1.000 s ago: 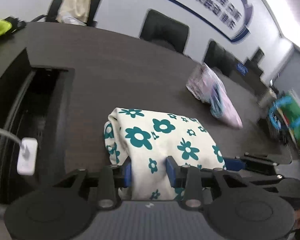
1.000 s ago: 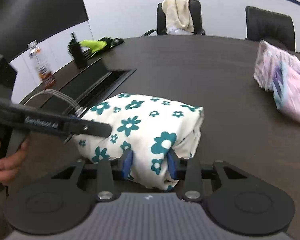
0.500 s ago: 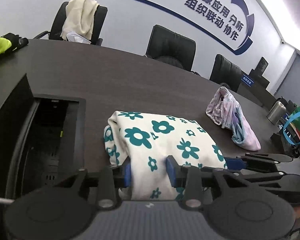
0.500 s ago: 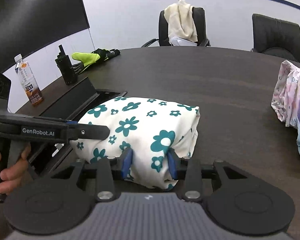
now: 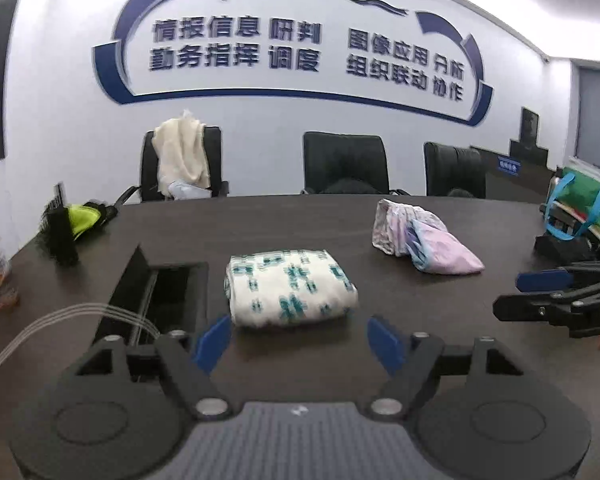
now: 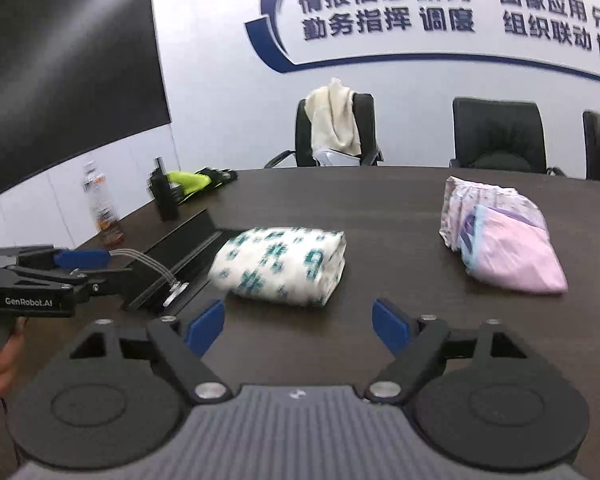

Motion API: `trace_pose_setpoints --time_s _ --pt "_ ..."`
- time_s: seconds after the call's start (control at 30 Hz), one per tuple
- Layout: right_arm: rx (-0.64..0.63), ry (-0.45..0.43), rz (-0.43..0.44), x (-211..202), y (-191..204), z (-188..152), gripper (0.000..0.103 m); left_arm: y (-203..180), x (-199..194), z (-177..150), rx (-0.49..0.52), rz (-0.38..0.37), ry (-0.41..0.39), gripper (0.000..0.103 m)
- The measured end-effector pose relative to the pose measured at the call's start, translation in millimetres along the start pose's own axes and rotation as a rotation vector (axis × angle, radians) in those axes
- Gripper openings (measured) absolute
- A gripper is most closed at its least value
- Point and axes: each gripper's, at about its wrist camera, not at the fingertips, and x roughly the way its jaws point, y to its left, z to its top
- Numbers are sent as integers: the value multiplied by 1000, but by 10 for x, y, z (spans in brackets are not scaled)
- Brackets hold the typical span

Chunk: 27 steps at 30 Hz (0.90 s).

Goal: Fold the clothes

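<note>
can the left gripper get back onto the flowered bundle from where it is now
Probably yes: the left gripper is open, the flowered bundle lies just ahead, and only bare table lies between them.

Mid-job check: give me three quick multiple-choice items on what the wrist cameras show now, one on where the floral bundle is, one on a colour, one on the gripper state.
1. Where is the floral bundle?
A. lying on the dark table, beside the open cable hatch
B. draped over a chair
C. clamped in the left gripper

2. What colour is its flower print?
A. red
B. teal
C. yellow

3. How do the left gripper and right gripper stand?
A. both shut
B. only the left one open
C. both open, holding nothing

Answers:
1 A: it rests folded on the tabletop, apart from both grippers.
2 B: teal flowers show on white cloth.
3 C: in each wrist view the blue pads stand wide apart with bare table between them.
</note>
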Motion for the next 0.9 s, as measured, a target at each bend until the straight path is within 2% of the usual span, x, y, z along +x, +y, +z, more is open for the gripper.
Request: trace_pose_setpoints --time_s 0.07,0.17,0.27,0.37,0.43,0.5,0.6,0.67,0.77,0.9 --pt "10 11 -28 -201 123 -202 103 -119 -286 -200 -14 37 -11 75" --pt "19 21 -73 -424 326 -491 103 -208 -480 -505 -49 51 8 80" --pt "62 40 -96 -547 467 -750 103 -226 -549 -776 -58 95 41 80" --pt "85 78 -116 -562 577 -991 103 -195 -631 -1001 -82 118 54 80" --pt "82 106 -168 -543 670 -1130 103 -192 -678 -1124 -98 126 55 80" --pt "84 136 -205 -533 747 -1259 103 -221 -711 -1224 -96 128 60 80" --pt "95 133 -181 -567 792 -1366 103 -258 -736 -1322 -96 120 67 80" --pt "70 126 -201 -588 842 -1426 103 -284 -738 -1358 -91 116 70 80" --pt "26 118 -261 -581 895 -1479 103 -330 -690 -1388 -59 118 85 80" --pt "30 137 -267 -547 856 -1520 103 -363 -627 -1438 -38 117 109 80"
